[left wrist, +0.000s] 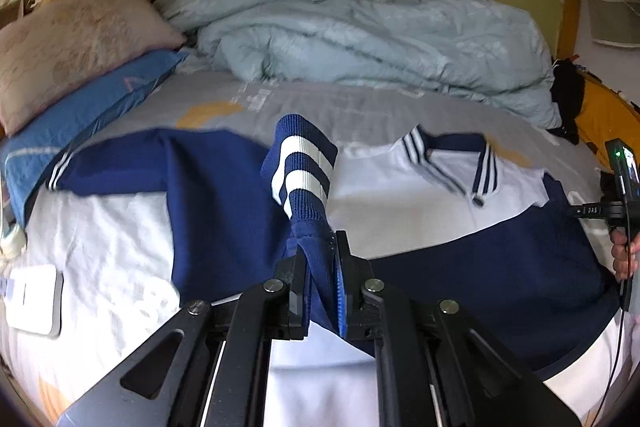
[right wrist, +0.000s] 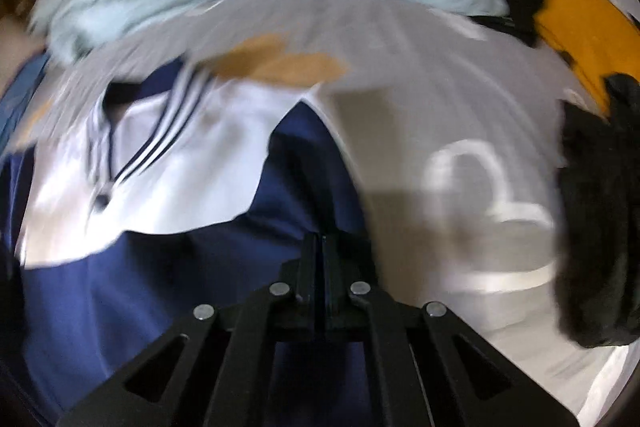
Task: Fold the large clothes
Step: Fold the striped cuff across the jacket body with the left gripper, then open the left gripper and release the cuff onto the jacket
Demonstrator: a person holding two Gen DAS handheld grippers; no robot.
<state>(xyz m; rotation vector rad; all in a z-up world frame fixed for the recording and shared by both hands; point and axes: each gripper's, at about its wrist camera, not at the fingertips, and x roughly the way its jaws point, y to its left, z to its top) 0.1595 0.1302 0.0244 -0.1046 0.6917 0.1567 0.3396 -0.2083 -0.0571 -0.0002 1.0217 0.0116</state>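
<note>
Left hand-held gripper (left wrist: 320, 263) pinches the sleeve (left wrist: 306, 171), cuff raised above the jacket (left wrist: 480, 267). Lay it flat across the chest. Right hand-held gripper (right wrist: 320, 247), blurred, seems pressed together, empty.

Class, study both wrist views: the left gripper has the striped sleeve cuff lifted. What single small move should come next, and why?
Probably carry the sleeve cuff across and lay it on the jacket's white chest panel. The left gripper is shut on the navy sleeve, holding it above the jacket spread flat on the bed sheet. The right gripper looks shut, over the navy part, but blur hides whether it holds cloth.
</note>
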